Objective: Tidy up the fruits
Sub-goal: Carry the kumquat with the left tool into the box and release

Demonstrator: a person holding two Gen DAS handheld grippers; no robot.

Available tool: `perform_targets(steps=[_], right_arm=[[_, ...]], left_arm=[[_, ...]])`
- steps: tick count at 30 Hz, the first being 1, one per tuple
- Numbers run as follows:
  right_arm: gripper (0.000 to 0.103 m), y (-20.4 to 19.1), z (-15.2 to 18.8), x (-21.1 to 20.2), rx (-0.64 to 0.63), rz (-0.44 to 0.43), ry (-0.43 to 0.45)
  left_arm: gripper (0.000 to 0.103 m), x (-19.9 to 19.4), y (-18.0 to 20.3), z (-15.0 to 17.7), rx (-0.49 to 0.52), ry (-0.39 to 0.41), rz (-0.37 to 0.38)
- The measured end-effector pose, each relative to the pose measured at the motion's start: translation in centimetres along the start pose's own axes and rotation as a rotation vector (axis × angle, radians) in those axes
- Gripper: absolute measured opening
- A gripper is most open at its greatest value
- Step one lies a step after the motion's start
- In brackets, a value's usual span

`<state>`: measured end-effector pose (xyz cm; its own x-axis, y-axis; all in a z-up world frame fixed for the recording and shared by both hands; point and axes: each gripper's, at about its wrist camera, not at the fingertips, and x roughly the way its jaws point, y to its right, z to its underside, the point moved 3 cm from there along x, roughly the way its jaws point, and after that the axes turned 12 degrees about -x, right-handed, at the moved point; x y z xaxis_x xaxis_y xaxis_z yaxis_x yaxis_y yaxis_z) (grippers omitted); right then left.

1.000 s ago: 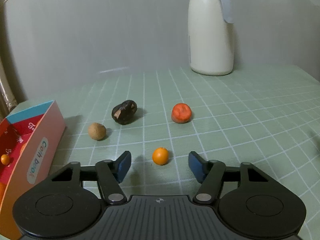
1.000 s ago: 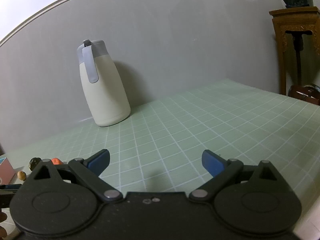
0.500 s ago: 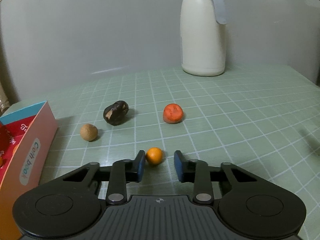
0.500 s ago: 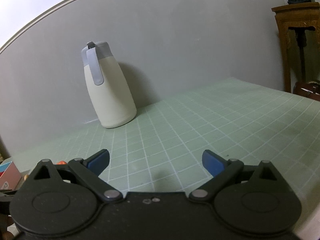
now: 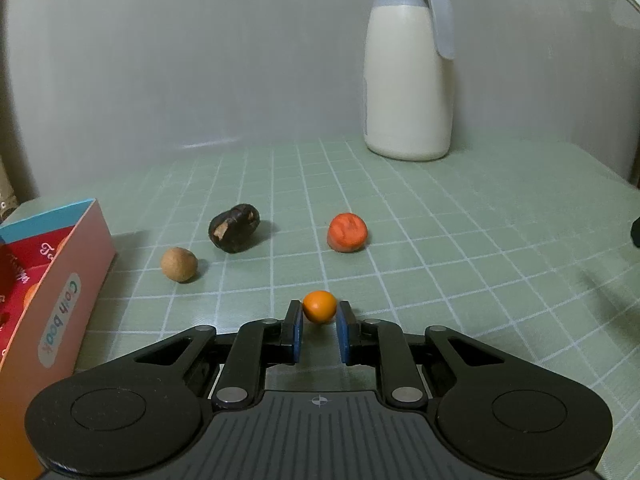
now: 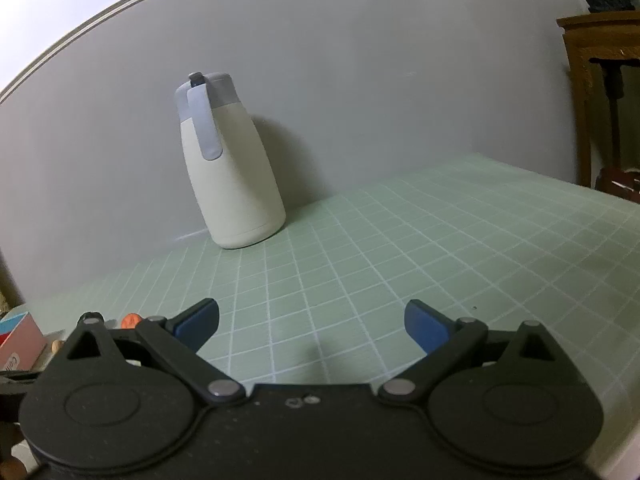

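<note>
In the left wrist view my left gripper point(image 5: 319, 314) is shut on a small orange fruit point(image 5: 319, 306), held between the blue pads just above the green grid mat. A red-orange fruit point(image 5: 347, 232), a dark brown fruit point(image 5: 234, 228) and a small tan round fruit point(image 5: 179, 264) lie on the mat beyond it. A pink and red box point(image 5: 60, 280) stands at the left with small orange fruits inside. In the right wrist view my right gripper point(image 6: 312, 320) is open and empty above the mat.
A cream jug with a grey lid and handle point(image 5: 408, 68) stands by the grey wall at the back; it also shows in the right wrist view point(image 6: 230, 168). A wooden stand point(image 6: 600, 92) is beyond the table's right edge. The box point(image 6: 18, 338) shows at far left.
My left gripper has closed from wide open onto the small orange fruit. The right gripper stayed open and turned slightly.
</note>
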<state>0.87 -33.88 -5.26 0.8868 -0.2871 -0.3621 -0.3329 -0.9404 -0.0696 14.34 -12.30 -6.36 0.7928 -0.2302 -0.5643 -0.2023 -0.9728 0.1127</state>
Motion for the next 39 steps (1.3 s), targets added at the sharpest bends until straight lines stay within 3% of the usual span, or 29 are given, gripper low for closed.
perform_targets(steps=[8,15,19,28,33,39], right_arm=[[0.1,-1.0,0.0,0.4,-0.018,-0.004,-0.006],[0.1,-3.5,-0.2,0.7,-0.047,-0.044,-0.011],[0.1,-5.6,-0.2,1.0,-0.063,-0.085,-0.015],[0.1,-10.5,-0.1,1.4,-0.13,-0.165,-0.015],[0.1,-12.8,0.1,1.8,-0.149,-0.203,-0.024],[0.1,-14.6,0.2,2.5,-0.172,-0.234,-0.031]], left_arm=[[0.018,-2.0,-1.5,-0.8,-0.02,0.092,-0.042],[0.018,-5.0,-4.7,-1.9,-0.033,0.222,-0.155],[0.018,-6.4,-7.7,-2.2,-0.059,0.25,-0.232],[0.018,-6.4,-15.7,-2.2,-0.173,0.196,-0.377],[0.018,-5.8,-18.1,-1.7,-0.224,0.121,-0.391],[0.018,-5.8,-19.5,-1.1,-0.246,0.093,-0.409]])
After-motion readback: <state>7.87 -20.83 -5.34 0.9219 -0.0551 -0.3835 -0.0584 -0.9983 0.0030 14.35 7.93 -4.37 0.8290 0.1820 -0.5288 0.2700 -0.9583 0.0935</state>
